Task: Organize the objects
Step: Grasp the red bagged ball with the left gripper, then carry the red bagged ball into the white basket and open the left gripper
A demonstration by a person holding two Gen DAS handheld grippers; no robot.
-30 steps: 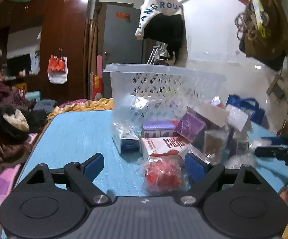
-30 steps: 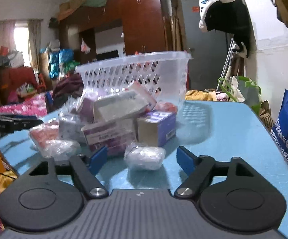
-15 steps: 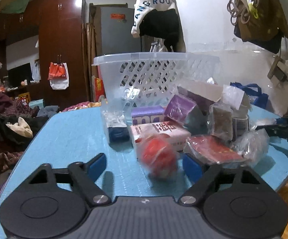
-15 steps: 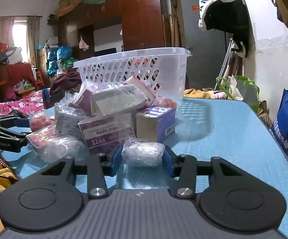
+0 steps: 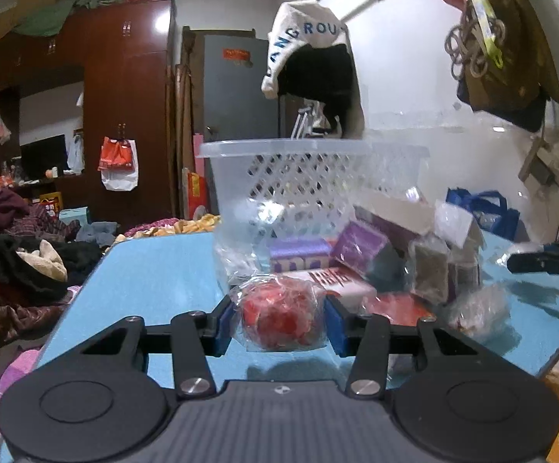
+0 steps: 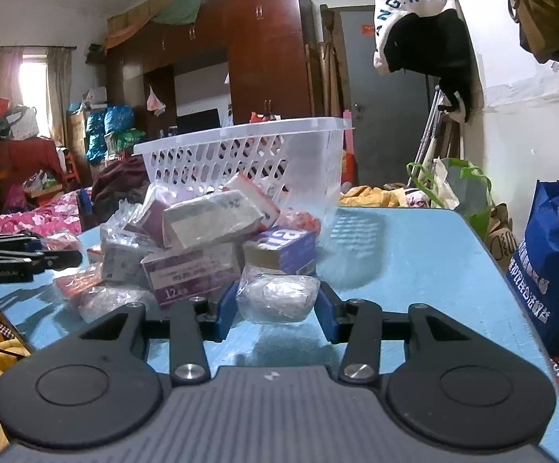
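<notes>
Between the blue pads of the left gripper [image 5: 278, 322] sits a red bundle in clear wrap [image 5: 279, 318], at the near edge of the heap on the blue table [image 5: 156, 266]; the jaws are closing on it, and both pads already touch its wrap. The bundle looks lifted a little off the table, with a shadow under it.

Over on the other side, the right gripper [image 6: 277, 310] has its jaws drawn in on a clear bag of whitish stuff [image 6: 277, 297], pads pressed to either side, again with a shadow on the table below.

Just behind both sits the heap: a purple box marked 12 [image 6: 190, 274], a grey-white carton [image 6: 212, 222] lying tilted on top of it, a box with a purple-and-white end [image 6: 283, 249] beside it, and more wrapped packets, one of them red and flat [image 5: 395, 306].

Behind the heap stands a clear latticed basket [image 5: 310, 169], upright and touching the pile. Beyond the table hang a white and black cap [image 5: 310, 58] on the wall and a dark wooden wardrobe [image 5: 125, 115] further back; a blue carrier bag [image 6: 553, 262] stands off the table's right edge.
</notes>
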